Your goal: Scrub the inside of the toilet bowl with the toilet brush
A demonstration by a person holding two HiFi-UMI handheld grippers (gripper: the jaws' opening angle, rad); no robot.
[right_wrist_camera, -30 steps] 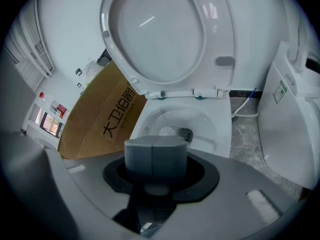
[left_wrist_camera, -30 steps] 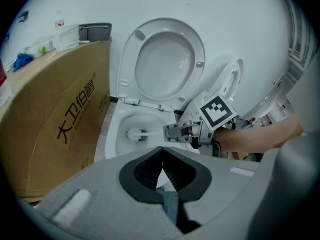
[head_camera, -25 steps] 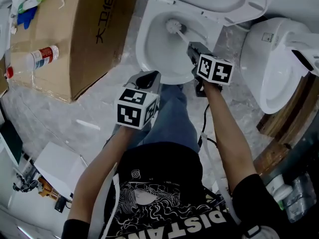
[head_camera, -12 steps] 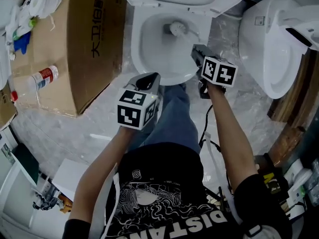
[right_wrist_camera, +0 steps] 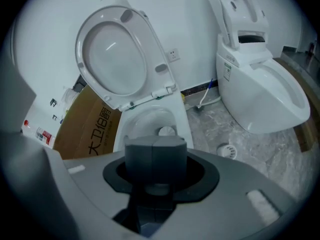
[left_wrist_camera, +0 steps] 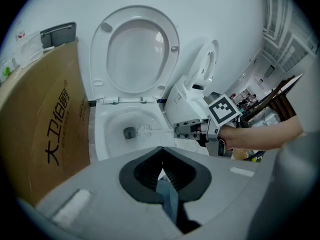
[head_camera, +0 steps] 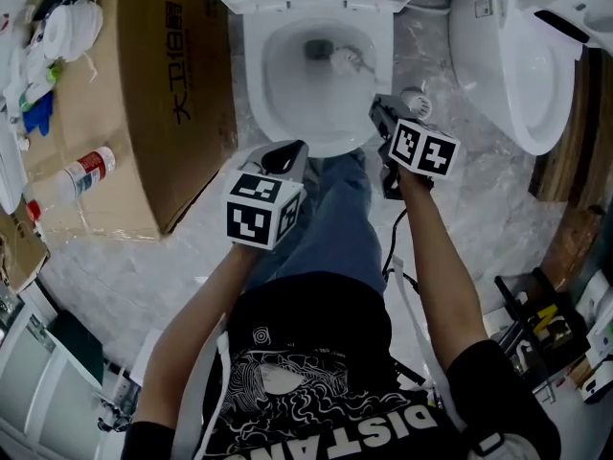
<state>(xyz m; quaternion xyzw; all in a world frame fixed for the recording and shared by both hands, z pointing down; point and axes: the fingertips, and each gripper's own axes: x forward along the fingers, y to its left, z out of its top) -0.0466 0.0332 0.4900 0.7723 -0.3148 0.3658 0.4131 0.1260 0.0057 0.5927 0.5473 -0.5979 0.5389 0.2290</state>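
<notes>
Toilet brush (head_camera: 343, 60): bristle head down inside toilet bowl (head_camera: 251, 75), just beside drain opening (head_camera: 316, 49), handle running back to right tongs (head_camera: 380, 111). Clamped on handle end, poised over bowl's front rim. Left tongs (head_camera: 285, 153) pressed together, holding nothing, hanging above knee, apart from bowl. Seat (left_wrist_camera: 135, 54) raised. Judged mid-scrub: bristles at bowl bottom; side walls and under-rim probably left to do. Cardboard box (head_camera: 163, 94) beside bowl; second toilet (head_camera: 508, 56) on other side.
</notes>
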